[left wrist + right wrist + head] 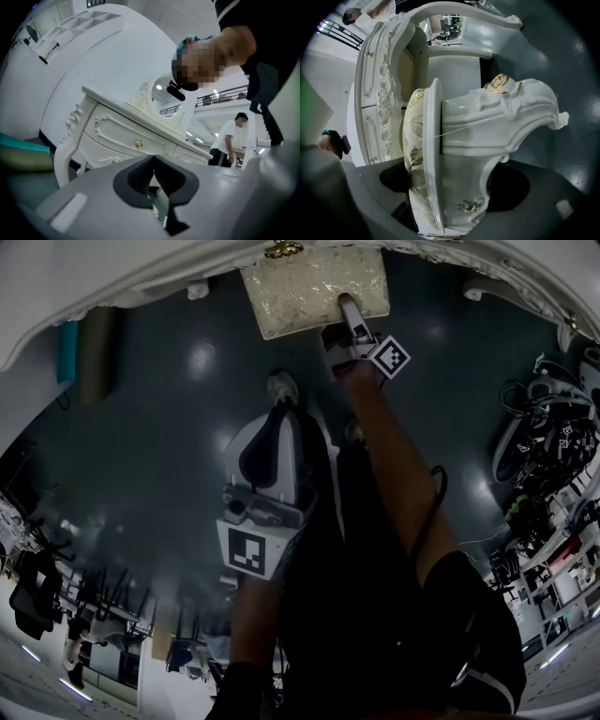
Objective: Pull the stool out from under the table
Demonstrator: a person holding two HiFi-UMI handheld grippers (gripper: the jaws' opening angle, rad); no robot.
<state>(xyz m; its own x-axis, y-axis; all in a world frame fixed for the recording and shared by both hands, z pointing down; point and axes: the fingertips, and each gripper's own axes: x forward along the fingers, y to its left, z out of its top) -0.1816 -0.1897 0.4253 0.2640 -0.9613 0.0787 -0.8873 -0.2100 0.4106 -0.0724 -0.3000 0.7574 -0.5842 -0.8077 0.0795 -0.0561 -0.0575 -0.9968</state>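
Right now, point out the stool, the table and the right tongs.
stool (295, 292): head view, seat cushion.
table (119, 133): left gripper view, drawer front.
right tongs (347, 307): head view, tips at the stool's seat edge.

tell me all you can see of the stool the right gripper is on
The white carved stool has a glossy frame, a gold rose ornament and a cream cushion with gold leaves. It stands on the dark floor at the edge of the white table, its seat rim clamped by the right gripper.
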